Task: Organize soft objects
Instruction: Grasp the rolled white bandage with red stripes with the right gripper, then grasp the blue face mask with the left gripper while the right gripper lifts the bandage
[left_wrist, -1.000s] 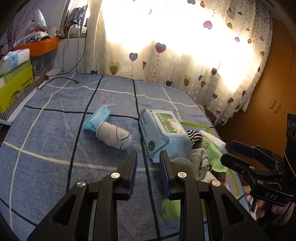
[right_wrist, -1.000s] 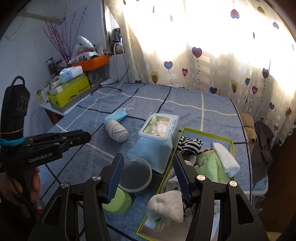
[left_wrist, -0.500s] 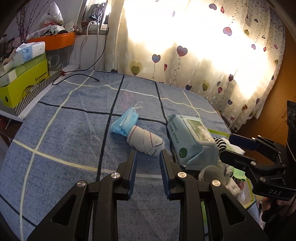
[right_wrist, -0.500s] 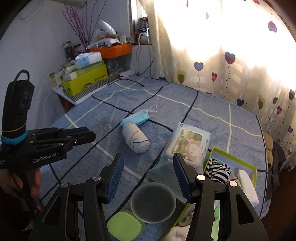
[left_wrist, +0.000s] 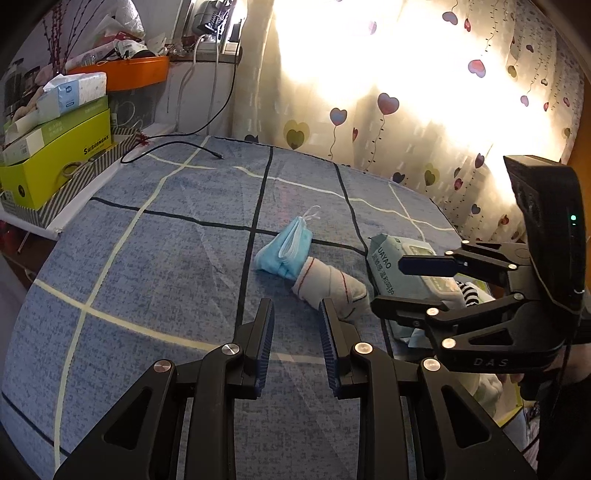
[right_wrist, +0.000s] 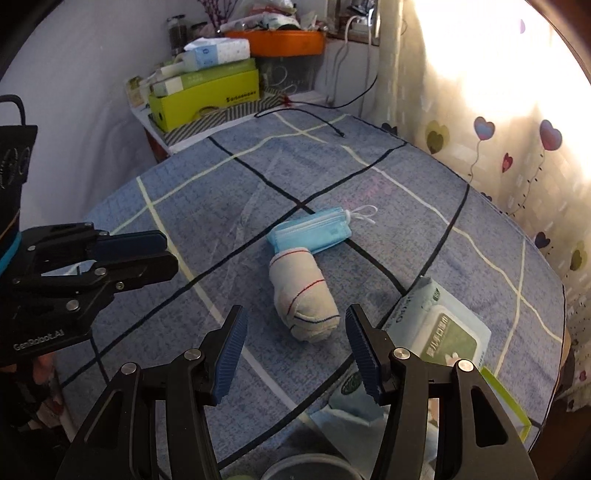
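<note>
**Both grippers empty over bed, sock roll ahead**

Bed (left_wrist: 147, 280) with blue checked cover fills both views. Heart-print curtain (left_wrist: 424, 110) behind it, strongly backlit. Yellow-green box (right_wrist: 207, 98) on a side shelf past the bed's far corner. Wipes pack (right_wrist: 439, 332) lies on the cover near the green tray (right_wrist: 506, 398) edge; the tray contents are mostly cut off, hard to tell.

Right gripper (right_wrist: 295, 343) has jaws apart, nothing between them, pointing down at the sock roll (right_wrist: 304, 299), not touching. Left gripper (left_wrist: 295, 343) jaws parted narrower, empty, over bare cover just beside the roll.

Sock roll, white with red and dark stripes, lies mid-bed, one end touching the folded blue mask (right_wrist: 312, 232). Black cable (left_wrist: 173, 151) trails at the far edge.
</note>
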